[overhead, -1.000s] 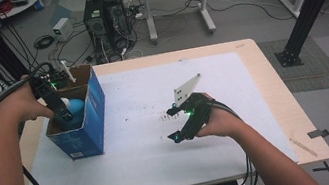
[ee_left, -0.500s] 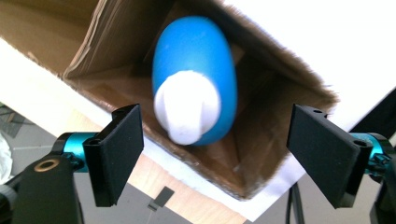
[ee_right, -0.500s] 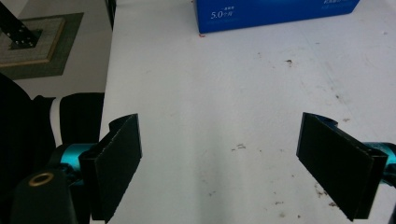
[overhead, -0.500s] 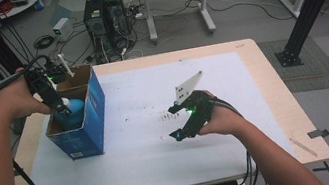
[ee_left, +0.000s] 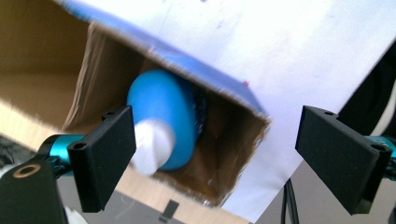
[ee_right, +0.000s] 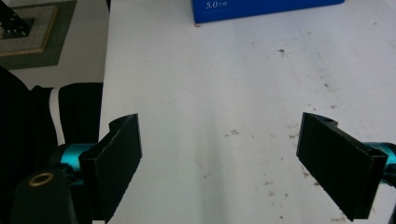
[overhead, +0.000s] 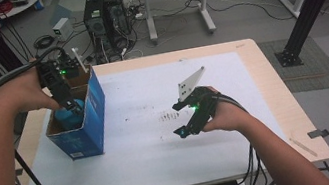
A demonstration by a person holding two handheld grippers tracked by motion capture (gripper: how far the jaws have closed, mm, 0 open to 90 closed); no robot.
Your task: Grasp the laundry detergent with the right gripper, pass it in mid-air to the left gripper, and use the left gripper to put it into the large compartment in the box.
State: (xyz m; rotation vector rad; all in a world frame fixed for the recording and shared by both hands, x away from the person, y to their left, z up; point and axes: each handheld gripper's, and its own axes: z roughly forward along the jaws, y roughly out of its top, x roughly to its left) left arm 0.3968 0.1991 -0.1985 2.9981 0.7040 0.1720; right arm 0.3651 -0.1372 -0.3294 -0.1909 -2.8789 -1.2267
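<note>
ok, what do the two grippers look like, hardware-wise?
Both are black. The left gripper and right gripper have flat black rectangular jaws on teal mounts. Green lights glow on each, black cables trail off, and the right carries a grey three-cornered plate. Forearms bare.

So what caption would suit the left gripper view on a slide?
Left gripper, jaws just opened, above a blue bottle lying inside the blue cardboard box.
</note>
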